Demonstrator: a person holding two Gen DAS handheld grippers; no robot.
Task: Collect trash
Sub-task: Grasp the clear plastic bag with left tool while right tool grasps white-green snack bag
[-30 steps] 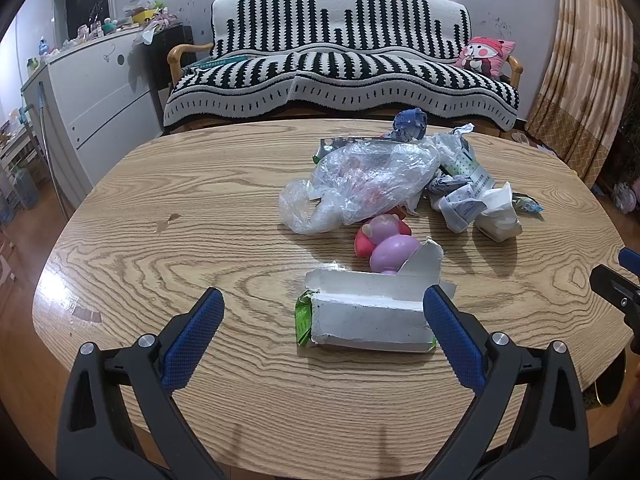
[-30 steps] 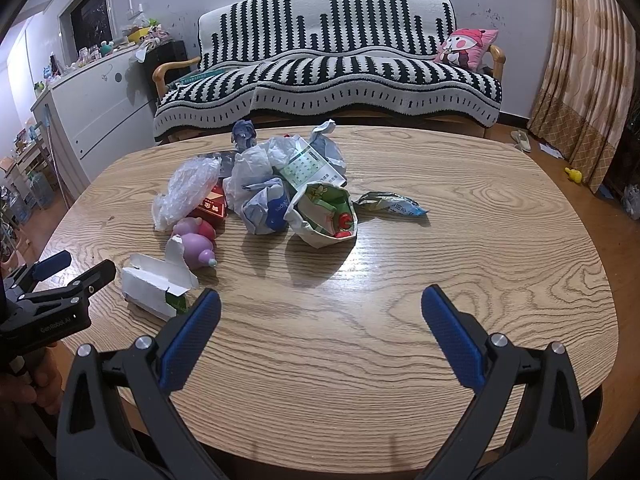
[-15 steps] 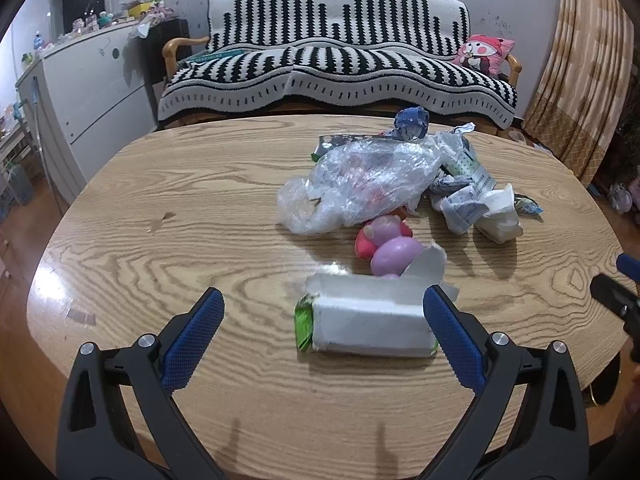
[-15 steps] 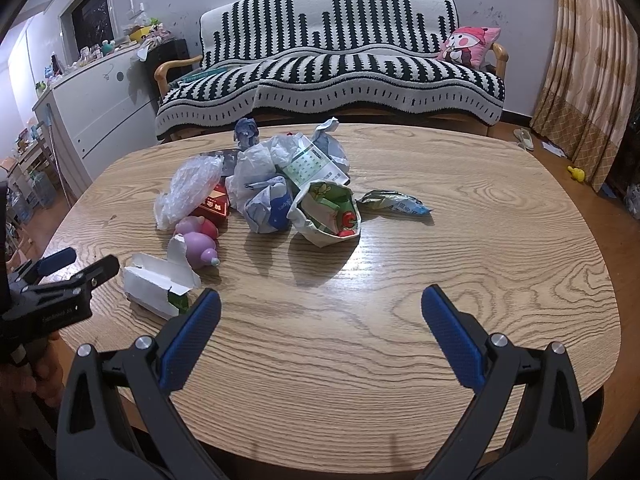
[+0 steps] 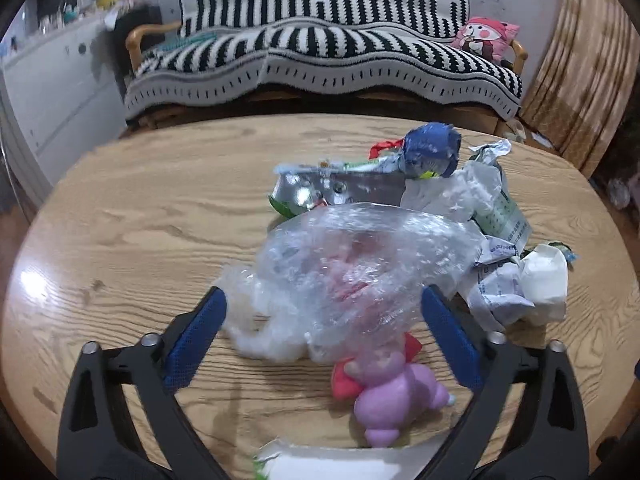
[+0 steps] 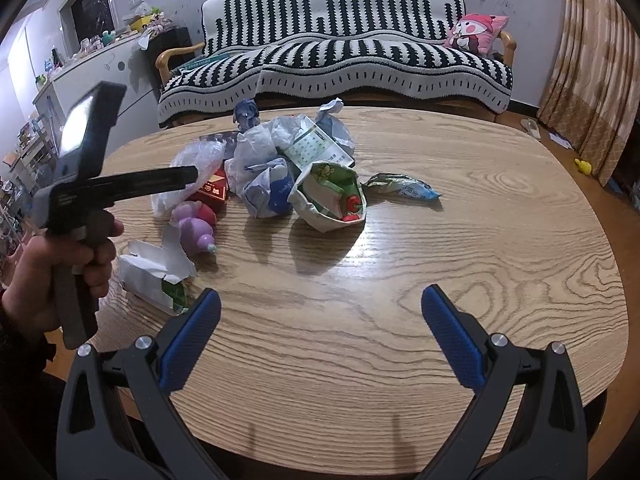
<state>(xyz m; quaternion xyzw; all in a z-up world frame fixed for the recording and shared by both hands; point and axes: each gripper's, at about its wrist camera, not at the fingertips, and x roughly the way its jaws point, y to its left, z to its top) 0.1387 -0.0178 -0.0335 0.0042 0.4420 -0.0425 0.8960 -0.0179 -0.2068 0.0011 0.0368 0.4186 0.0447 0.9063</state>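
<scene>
Left gripper (image 5: 322, 322) advanced over plastic bag (image 5: 360, 256); labels unreadable.

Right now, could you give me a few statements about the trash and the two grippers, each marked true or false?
1. The left gripper is open, with the clear bag between its fingers. True.
2. The right gripper is shut on the snack wrapper. False: it is open over bare table, and the wrapper lies apart from it.
3. The pink toy lies beside the white carton. True.
4. The trash is piled on the sofa. False: it lies on the table.
</scene>
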